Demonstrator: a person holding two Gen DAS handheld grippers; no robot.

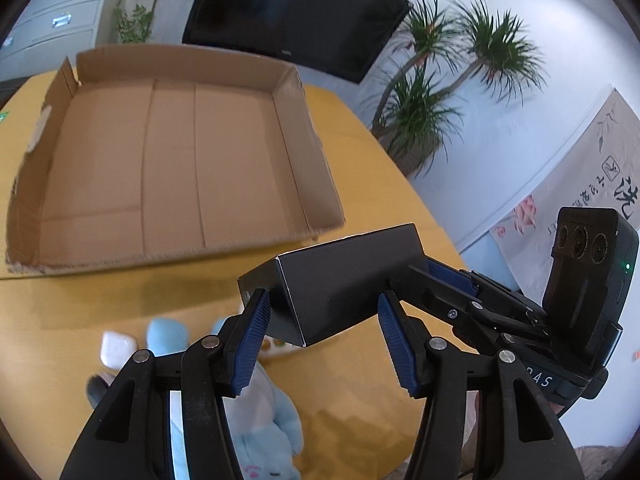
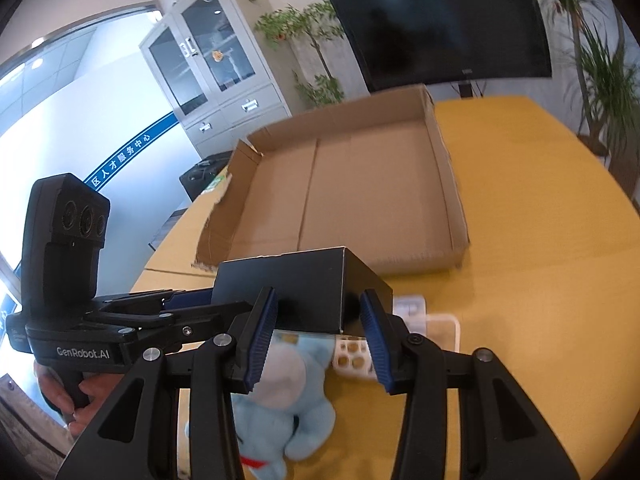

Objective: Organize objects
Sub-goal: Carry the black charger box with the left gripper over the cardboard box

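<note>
A black rectangular box (image 1: 344, 280) hangs above the yellow table (image 1: 360, 184), held at both ends. My left gripper (image 1: 324, 340) has one end between its blue pads. My right gripper (image 2: 318, 336) has the other end (image 2: 304, 284); it shows at the right of the left wrist view (image 1: 452, 284). A shallow, empty cardboard tray (image 1: 168, 152) lies on the table beyond the box, also in the right wrist view (image 2: 360, 184). A light-blue plush toy (image 2: 280, 400) lies below the box, with a white case (image 1: 116, 348) beside it.
A white tray with small round items (image 2: 356, 356) and a white block (image 2: 410, 306) lie under the box. A wall TV (image 2: 440, 20), potted plants (image 1: 432, 92) and a grey cabinet (image 2: 216, 64) stand beyond the table's far edge.
</note>
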